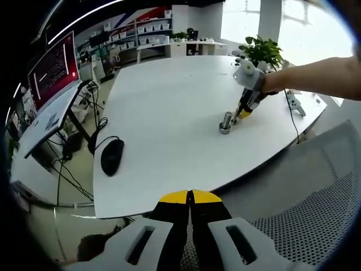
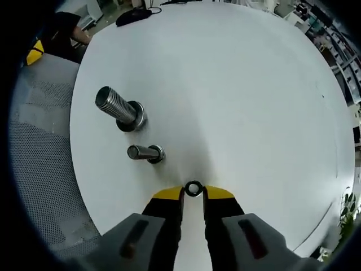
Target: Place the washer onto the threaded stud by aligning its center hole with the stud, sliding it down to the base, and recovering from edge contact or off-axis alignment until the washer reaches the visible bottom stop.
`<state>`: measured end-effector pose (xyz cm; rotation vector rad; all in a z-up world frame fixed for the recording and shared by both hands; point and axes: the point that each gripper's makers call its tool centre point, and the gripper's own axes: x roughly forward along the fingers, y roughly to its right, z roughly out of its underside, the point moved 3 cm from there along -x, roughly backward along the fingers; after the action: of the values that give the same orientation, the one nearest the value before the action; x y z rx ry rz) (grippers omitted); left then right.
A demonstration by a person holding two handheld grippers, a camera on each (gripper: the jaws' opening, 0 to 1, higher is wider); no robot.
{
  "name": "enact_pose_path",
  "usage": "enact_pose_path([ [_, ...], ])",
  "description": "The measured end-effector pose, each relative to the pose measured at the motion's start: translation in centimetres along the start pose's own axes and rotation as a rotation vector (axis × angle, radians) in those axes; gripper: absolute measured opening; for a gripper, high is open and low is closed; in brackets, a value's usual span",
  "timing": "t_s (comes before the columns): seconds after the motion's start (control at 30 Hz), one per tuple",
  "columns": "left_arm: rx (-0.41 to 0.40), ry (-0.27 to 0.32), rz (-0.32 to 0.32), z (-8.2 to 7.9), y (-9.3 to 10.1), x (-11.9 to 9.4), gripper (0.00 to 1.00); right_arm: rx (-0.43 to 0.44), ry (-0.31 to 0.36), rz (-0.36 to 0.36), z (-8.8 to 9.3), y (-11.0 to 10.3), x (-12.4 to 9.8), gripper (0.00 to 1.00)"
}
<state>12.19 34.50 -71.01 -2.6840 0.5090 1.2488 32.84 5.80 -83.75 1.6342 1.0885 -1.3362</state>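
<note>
White table (image 1: pixel 169 113) carries a mouse (image 1: pixel 111 156); the left gripper (image 1: pixel 190 199) waits closed and empty near its edge, away from the work. From the right gripper view, the right gripper (image 2: pixel 193 193) pinches the washer (image 2: pixel 193 188) low over the table, near the small stud (image 2: pixel 145 152), probably to line its hole up.

Left gripper (image 1: pixel 190 197) at bottom centre of the left gripper view, fingers (image 1: pixel 175 199) pressed together, right gripper (image 2: pixel 193 193) at lower centre, yellow-tipped fingers (image 2: pixel 168 195) pinching a small ring, bare forearm (image 1: pixel 316 76) at upper right
</note>
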Motion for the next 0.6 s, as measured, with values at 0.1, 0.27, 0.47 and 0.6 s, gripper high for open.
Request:
enact_pose_path([
  [0.1,-0.001,0.001,-0.001,-0.01,-0.02,0.0,0.0,-0.022,-0.026,0.001,-0.14,-0.06,-0.02,0.15],
  [0.27,-0.002,0.0,-0.003,0.0,-0.04,0.01,0.0,-0.043,-0.055,0.001,-0.22,0.01,0.04,0.15],
  [0.47,-0.002,0.001,-0.003,-0.01,-0.05,0.0,0.0,-0.047,-0.038,0.007,-0.11,-0.07,0.03,0.14],
  [0.6,-0.002,0.001,-0.003,-0.01,-0.05,0.01,0.0,-0.028,-0.005,0.014,0.02,-0.26,-0.09,0.14],
])
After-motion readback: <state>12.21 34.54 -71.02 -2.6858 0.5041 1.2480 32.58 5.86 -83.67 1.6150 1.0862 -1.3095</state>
